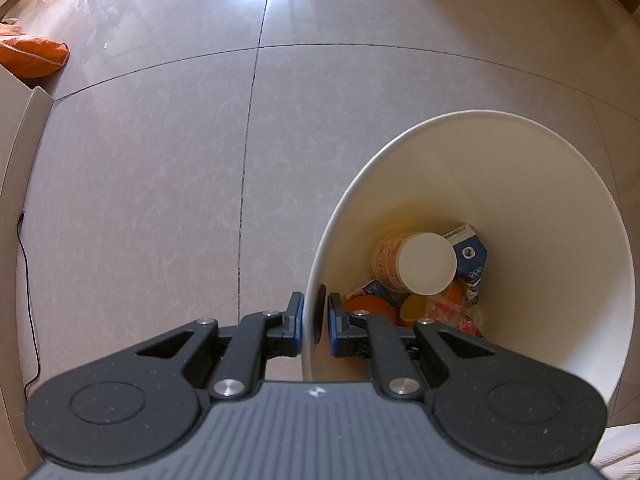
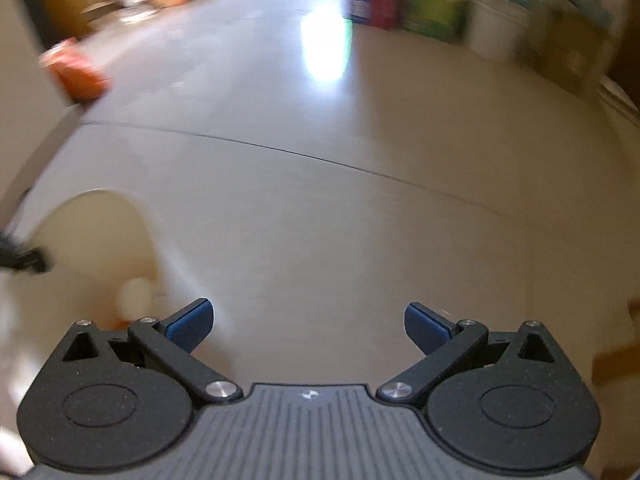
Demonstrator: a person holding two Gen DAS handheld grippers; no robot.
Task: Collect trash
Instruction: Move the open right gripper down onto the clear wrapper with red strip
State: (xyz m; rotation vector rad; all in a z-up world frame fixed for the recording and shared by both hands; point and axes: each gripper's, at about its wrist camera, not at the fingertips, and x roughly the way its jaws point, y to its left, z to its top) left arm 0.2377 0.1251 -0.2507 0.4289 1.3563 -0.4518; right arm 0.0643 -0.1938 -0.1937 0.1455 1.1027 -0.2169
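A white trash bin [image 1: 560, 240] stands on the tiled floor, seen from above in the left wrist view. Inside it lie a paper cup [image 1: 428, 264] with its white base up, a blue and white carton [image 1: 472, 256], and orange [image 1: 368, 308] and yellow [image 1: 416, 308] scraps. My left gripper [image 1: 314, 320] points straight down and is shut on the bin's near-left rim, one finger outside the wall and one inside. In the blurred right wrist view the bin [image 2: 92, 232] shows at the left. My right gripper [image 2: 308, 320] is open wide over bare floor with nothing between its fingers.
An orange bag [image 1: 32, 60] lies at the far left, also visible as an orange bag [image 2: 76, 72] in the right wrist view. A black cable [image 1: 28, 280] runs along the left wall. Buckets and boxes [image 2: 496, 20] line the back right. Pale tiles [image 1: 160, 200] surround the bin.
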